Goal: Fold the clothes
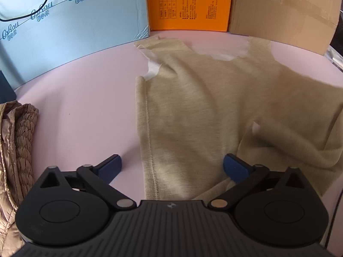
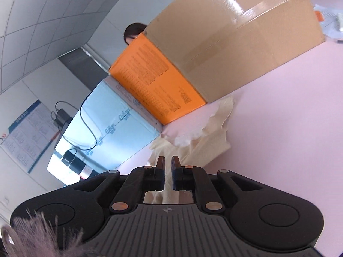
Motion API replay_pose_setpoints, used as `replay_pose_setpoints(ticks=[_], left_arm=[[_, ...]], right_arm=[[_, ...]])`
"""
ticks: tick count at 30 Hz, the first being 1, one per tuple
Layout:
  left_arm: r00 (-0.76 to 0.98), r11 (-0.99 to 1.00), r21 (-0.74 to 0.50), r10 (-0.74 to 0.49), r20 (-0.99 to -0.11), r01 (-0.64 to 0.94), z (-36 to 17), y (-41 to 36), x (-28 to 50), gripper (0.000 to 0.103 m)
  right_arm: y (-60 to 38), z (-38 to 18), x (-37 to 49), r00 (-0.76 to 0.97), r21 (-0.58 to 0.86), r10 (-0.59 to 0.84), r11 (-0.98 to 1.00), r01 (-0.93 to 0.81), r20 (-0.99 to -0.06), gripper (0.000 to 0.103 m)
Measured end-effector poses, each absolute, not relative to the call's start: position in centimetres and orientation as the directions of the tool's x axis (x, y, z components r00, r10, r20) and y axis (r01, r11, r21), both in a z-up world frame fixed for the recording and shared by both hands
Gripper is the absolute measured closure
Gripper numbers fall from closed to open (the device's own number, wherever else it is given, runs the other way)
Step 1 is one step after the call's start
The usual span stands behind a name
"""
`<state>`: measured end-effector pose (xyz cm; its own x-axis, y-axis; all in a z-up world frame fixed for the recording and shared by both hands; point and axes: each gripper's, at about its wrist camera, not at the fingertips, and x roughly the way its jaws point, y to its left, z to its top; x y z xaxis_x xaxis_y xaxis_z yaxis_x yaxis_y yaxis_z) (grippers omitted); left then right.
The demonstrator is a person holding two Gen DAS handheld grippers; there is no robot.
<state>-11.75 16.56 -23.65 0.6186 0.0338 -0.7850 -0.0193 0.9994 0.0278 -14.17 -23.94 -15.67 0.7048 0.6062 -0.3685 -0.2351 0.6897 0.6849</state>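
1. A beige sleeveless top [image 1: 203, 107] lies spread on the pink bench [image 1: 85, 107], its neckline toward 12 o'clock in the left wrist view and its hemmed side edge running down toward 6 o'clock.
2. The left gripper [image 1: 172, 167] hovers over that lower edge with its blue-padded fingers [image 1: 111, 167] spread wide, one over bare bench, the other over cloth; nothing is between them.
3. The right gripper [image 2: 168, 165] has its fingers [image 2: 160, 165] drawn to a narrow gap with a fold of the pale fabric [image 2: 193, 141] pinched between them.
4. At 12 o'clock stand a light blue box [image 1: 75, 32], an orange box [image 1: 188, 4] and a brown carton [image 1: 283, 12].
5. A tan quilted jacket [image 1: 15, 150] lies at 9 o'clock.
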Motion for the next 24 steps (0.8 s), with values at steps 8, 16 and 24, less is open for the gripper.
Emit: replay_pose_setpoints(ticks=[8,16,24], left_arm=[[0.594,1.000,0.012,0.004,-0.805,0.009,-23.0,17.3,-11.5,0.000],[0.630,0.997,-0.026,0.025,-0.776,-0.072,-21.0,20.6,-11.7,0.002],[0.619,0.999,-0.033,-0.033,-0.785,0.011,-21.1,19.0,-11.8,0.099]], right_arm=[[-25.9,-18.5,-14.8,0.703,0.621,0.471,0.782,-0.052,-0.533,0.087],[-20.8,-17.5,-12.8,0.622,0.506,0.586,0.798,-0.328,-0.520,0.057],[-14.2,-19.5,-10.3,0.438,0.386,0.666,0.725,-0.570,-0.604,0.036]])
